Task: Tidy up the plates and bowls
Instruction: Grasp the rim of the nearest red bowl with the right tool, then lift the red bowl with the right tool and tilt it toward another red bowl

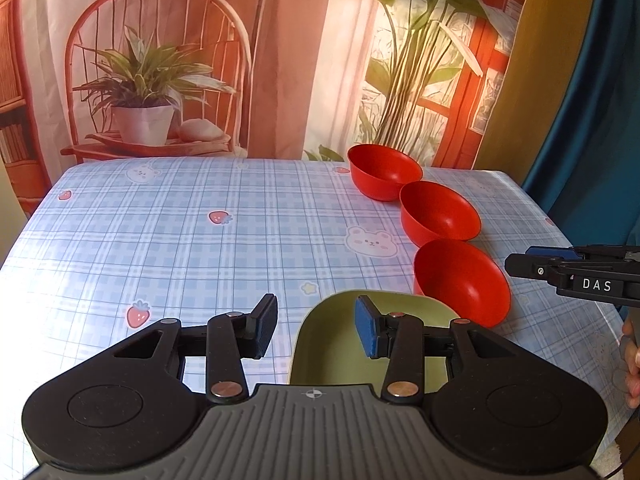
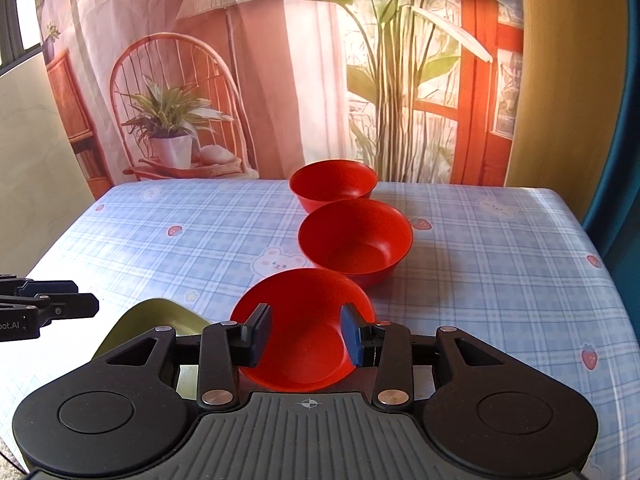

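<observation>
Three glossy red bowls (image 2: pixel 355 240) in line mid-frame, nearest tilted; green plate (image 1: pixel 340 344) lower centre. Left claw (image 1: pixel 316 328) wide, right claw (image 2: pixel 306 334) wide, both empty.

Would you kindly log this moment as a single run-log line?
left gripper: open, over green plate rim | right gripper: open, straddling near bowl | middle bowl, far bowl: untouched

Red bowls (image 2: pixel 355 240); green plate (image 1: pixel 332 344); blue plaid tablecloth (image 1: pixel 180 232), apparently strawberry-printed.
</observation>
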Demonstrator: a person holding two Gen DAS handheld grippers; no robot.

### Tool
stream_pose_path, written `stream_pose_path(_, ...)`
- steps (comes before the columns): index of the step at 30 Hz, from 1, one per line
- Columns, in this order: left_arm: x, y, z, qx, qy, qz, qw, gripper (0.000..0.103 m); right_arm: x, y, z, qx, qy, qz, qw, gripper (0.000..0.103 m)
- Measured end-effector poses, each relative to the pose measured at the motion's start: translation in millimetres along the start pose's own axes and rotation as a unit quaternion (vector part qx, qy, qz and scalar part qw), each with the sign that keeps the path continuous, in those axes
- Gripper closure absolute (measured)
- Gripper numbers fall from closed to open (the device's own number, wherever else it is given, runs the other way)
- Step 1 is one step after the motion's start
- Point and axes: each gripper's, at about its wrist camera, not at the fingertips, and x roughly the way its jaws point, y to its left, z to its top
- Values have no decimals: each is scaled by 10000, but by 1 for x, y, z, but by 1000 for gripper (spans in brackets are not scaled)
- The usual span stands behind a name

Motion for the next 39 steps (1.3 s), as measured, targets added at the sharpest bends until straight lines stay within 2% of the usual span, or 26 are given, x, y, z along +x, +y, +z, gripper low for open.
stream_pose_path(18, 36, -26, 46, 152, -90, -33, 9998, 58, 26, -44, 41, -150, -147, -58, 9998, 67)
stream_pose_path(27, 60, -39, 83, 182, -219, -114, 9995, 58, 46, -72, 64, -138, -250, -147, 9995, 67)
stream_pose_path(33, 94, -45, 107, 235, -201, -123, 9994, 58, 73, -86, 82, -89, -234, -159, 9996, 67)
stream_pose_path(39, 142, -44, 122, 143, -12, -198, 9997, 59, 112, -91, 97, -84, -144, -80, 9998, 67)
